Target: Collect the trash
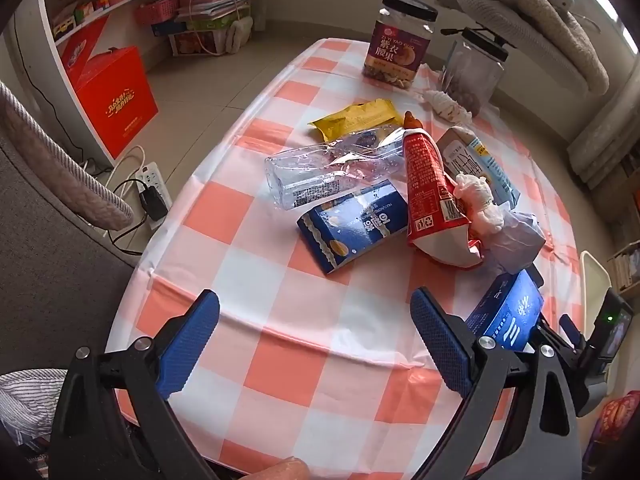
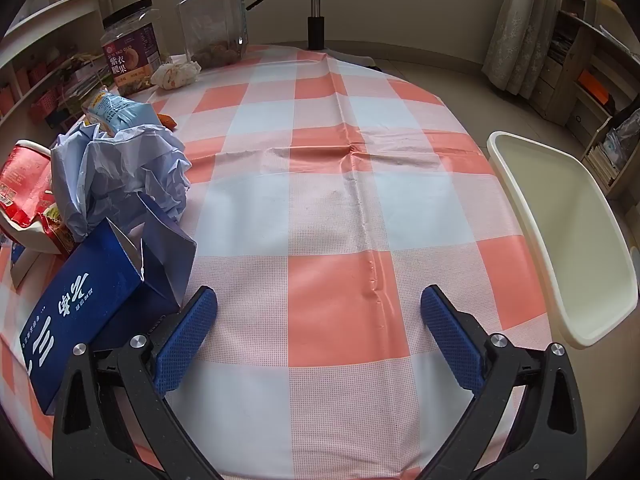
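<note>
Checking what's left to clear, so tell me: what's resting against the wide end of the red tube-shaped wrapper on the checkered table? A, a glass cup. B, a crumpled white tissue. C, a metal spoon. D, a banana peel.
B: a crumpled white tissue sits against the wide end of the red wrapper, beside the crumpled pale blue paper.

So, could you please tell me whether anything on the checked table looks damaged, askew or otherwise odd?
Yes. The clear plastic bottle lies on its side, crushed flat. The red paper carton is tipped over with its end torn open, and the dark blue cardboard box lies askew with its flap open. Nothing looks spilled.
</note>
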Tool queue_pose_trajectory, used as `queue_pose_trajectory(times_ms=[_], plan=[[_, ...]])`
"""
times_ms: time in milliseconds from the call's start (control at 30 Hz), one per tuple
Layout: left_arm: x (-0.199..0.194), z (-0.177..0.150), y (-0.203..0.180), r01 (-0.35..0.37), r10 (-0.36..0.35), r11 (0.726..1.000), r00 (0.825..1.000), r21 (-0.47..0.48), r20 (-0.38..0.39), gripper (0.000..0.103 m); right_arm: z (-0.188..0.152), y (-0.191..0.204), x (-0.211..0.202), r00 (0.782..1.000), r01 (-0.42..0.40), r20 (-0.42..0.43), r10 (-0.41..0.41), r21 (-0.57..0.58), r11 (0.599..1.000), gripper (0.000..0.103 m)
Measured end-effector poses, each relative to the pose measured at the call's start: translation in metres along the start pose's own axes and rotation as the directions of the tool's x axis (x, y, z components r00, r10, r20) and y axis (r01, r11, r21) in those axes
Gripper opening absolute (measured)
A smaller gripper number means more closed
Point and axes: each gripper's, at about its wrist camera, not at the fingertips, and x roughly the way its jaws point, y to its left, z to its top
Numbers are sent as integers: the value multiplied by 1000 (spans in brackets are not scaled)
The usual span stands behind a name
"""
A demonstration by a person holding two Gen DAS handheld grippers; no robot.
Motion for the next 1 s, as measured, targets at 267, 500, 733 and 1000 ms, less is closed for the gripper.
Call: queue_pose_trajectory(times_ms=[267, 500, 733, 1000], plan=[[-40, 22, 26, 70, -61, 992, 995, -101, 83, 93, 0, 0, 0, 1000, 0, 0, 0, 0, 1000, 97], [-77, 28, 47, 94, -68, 986, 982, -140, 177, 93, 0, 0, 0, 1000, 0, 0, 0, 0, 1000, 97], [-78, 27, 44, 125, -100, 983, 979, -135, 175, 93, 0, 0, 0, 1000, 0, 0, 0, 0, 1000, 97], [-83, 30, 45, 136, -111, 982, 977, -129, 182, 93, 0, -1, 0, 1000, 0, 0, 0, 0, 1000, 97]])
